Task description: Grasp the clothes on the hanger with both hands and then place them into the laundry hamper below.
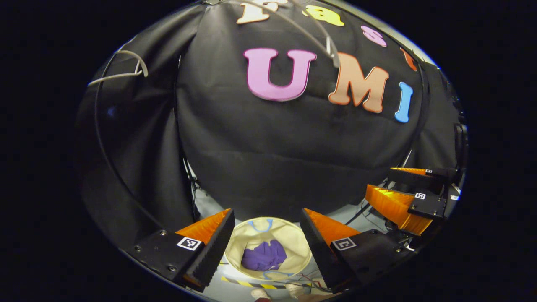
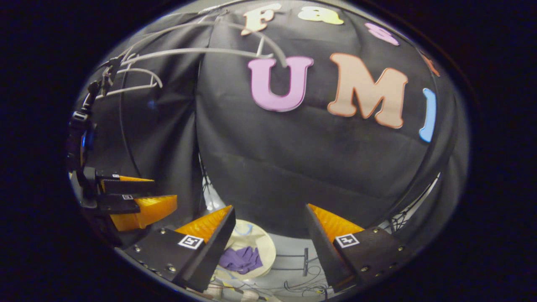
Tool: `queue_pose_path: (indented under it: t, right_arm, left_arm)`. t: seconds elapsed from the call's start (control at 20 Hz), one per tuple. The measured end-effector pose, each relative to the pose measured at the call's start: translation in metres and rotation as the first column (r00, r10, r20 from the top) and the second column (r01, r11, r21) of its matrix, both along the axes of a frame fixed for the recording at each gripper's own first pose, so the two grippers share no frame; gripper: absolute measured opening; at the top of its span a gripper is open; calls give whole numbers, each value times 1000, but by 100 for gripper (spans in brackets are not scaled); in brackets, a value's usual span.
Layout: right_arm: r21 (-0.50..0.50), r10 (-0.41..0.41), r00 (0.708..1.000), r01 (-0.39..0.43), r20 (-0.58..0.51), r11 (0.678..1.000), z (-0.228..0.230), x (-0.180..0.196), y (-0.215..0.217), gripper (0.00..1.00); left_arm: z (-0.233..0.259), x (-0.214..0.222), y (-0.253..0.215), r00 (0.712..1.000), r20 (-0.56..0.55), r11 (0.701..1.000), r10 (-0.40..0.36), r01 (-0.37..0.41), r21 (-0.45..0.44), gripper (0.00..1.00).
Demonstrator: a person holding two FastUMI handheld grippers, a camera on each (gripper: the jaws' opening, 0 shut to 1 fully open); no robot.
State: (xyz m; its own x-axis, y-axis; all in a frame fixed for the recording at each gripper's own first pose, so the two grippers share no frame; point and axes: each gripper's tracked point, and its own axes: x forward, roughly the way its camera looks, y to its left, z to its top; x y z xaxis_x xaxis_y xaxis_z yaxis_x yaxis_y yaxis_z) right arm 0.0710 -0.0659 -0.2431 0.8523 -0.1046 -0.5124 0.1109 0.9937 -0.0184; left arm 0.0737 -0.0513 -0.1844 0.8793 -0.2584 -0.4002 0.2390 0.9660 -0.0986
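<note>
- The task looks almost finished: the purple garment (image 1: 264,255) already lies inside the laundry hamper (image 1: 289,235) and neither gripper holds anything.
- In the left gripper view, the left gripper (image 1: 267,247) is wide open, its two fingers standing well apart at 7 and 5 o'clock, with the hamper seen between them at 6 o'clock, far below.
- In the right gripper view, the right gripper (image 2: 268,247) is also spread wide and empty; the hamper (image 2: 264,247) shows near its left finger, at about 6 o'clock.
- The right gripper appears in the left gripper view too, at 4 o'clock (image 1: 398,197), with a gap between its fingers and nothing in it.
- The left gripper appears in the right gripper view at 8 o'clock (image 2: 134,197); it seems open as well.
- The bare hanger (image 1: 310,33) hangs at 12 o'clock, in front of the black cloth wall (image 1: 293,147); no clothes are on it.
- A second pale hanger (image 1: 126,67) is at 10 o'clock, also without clothes.
- The garment is crumpled into a soft heap with many folds, resting low in the round, cream-coloured hamper, which has thin blue handles (image 1: 260,226).
- I judge that only pulling the hands away is left, if anything.
</note>
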Motion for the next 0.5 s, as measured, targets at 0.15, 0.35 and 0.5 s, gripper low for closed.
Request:
queue_pose_path:
  t: [0.15,0.35,0.5]
  right_arm:
    - [-35,-46,994,50,100,998,47,1,-20,98]
    - [-47,-94,969,107,229,993,109,-9,-35,97]
    - [-65,-102,945,128,311,990,150,-15,-41,98]
  left_arm:
    - [39,3,-10,996,88,999,-14,18,-36,97]
    - [95,4,-17,979,201,997,-22,36,-68,94]
    - [121,4,-25,967,254,993,-18,48,-110,93]
